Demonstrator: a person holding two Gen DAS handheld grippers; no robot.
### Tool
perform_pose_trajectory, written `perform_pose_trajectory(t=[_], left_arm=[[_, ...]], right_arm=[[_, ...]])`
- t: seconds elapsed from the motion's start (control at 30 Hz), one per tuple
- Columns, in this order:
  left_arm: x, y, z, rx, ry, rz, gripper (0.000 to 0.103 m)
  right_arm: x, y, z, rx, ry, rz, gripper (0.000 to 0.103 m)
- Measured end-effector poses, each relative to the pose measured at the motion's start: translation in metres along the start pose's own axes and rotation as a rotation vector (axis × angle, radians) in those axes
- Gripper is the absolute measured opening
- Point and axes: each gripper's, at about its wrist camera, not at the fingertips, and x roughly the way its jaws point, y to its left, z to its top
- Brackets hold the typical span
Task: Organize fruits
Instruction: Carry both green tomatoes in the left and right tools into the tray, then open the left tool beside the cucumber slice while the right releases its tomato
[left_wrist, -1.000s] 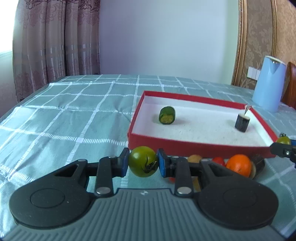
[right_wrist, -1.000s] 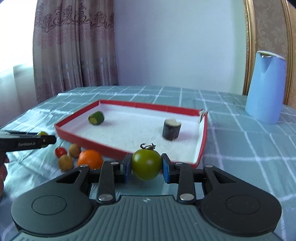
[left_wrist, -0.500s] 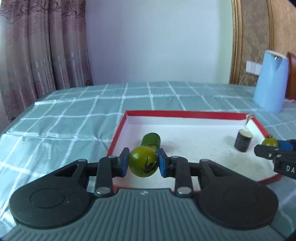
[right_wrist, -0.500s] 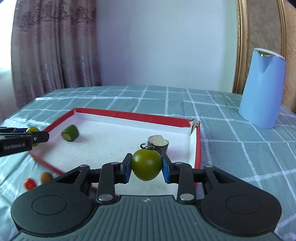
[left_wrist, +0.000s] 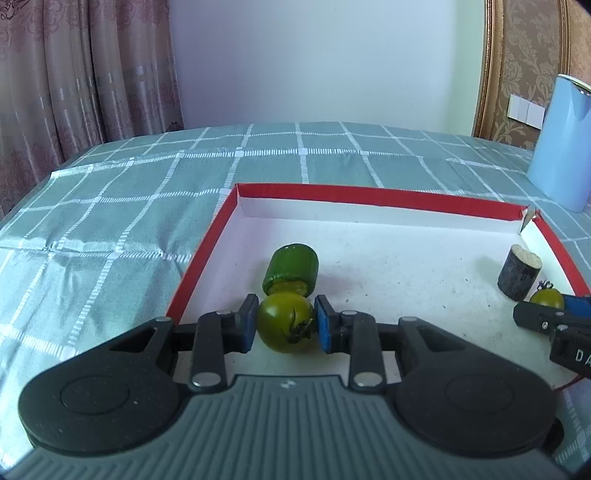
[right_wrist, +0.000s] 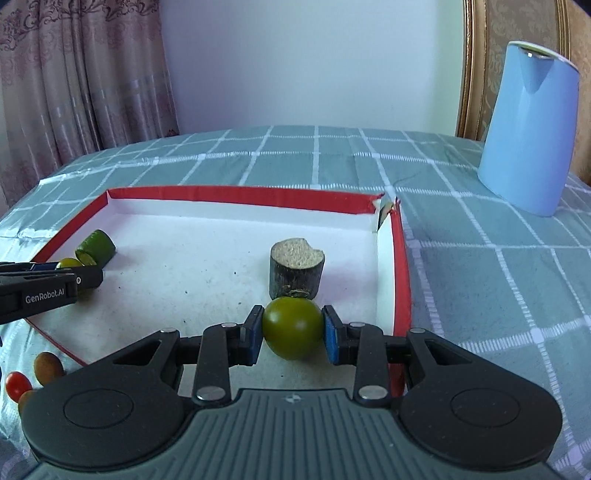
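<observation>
Two hand-held grippers over a shallow red-rimmed tray (left_wrist: 369, 192) with a white floor, set on a teal checked tablecloth (left_wrist: 110, 206). The left gripper (left_wrist: 284, 325) is clamped on a green tomato (left_wrist: 285, 322), its blue pads pressing both sides and the dark stem facing the camera; the fruit hangs over the tray's near left part, directly in front of a green cucumber piece (left_wrist: 291, 269) lying on its side on the tray floor. The right gripper (right_wrist: 292, 328) pinches a second green tomato (right_wrist: 292, 328) in the same way, stem upward, over the tray's near right part, just in front of a dark cylindrical piece with a pale cut top (right_wrist: 297, 271) that stands upright. Outside the tray, by its near left edge, lie a red cherry tomato (right_wrist: 16, 384) and a small brown fruit (right_wrist: 48, 367). A light blue jug (right_wrist: 532, 129) stands on the cloth, well apart to the right. Curtains (right_wrist: 81, 81) hang behind at the left.
</observation>
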Motion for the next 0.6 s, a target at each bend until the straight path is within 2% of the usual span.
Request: perform_pose_trajectory(t=[0.2, 0.27, 0.37, 0.43, 0.47, 0.6], left_arm=[[-0.0008, -0.0023, -0.0026, 0.018, -0.012, 0.013, 0.031], [-0.0017, -0.0025, -0.0036, 0.019, -0.016, 0.026, 0.040], [-0.0024, -0.0009, -0.0054, 0.017, -0.021, 0.037, 0.054], [-0.0036, -0.0005, -0.0063, 0.019, -0.023, 0.041, 0.057], [-0.0042, -0.0005, -0.0068, 0.021, -0.024, 0.042, 0.061], [-0.0066, -0.0023, -0.0105, 0.036, -0.030, 0.048, 0.070]], right_arm=[[-0.0003, -0.0016, 0.0002, 0.007, -0.002, 0.008, 0.033], [-0.0003, -0.0015, 0.0001, 0.005, -0.001, 0.008, 0.033], [-0.0025, -0.0023, 0.0000, 0.007, 0.002, 0.020, 0.042], [-0.0036, -0.0025, -0.0016, 0.014, -0.002, 0.011, 0.057], [-0.0041, -0.0028, -0.0022, 0.015, -0.004, 0.009, 0.060], [-0.0073, -0.0036, -0.0040, 0.019, -0.014, 0.017, 0.062]])
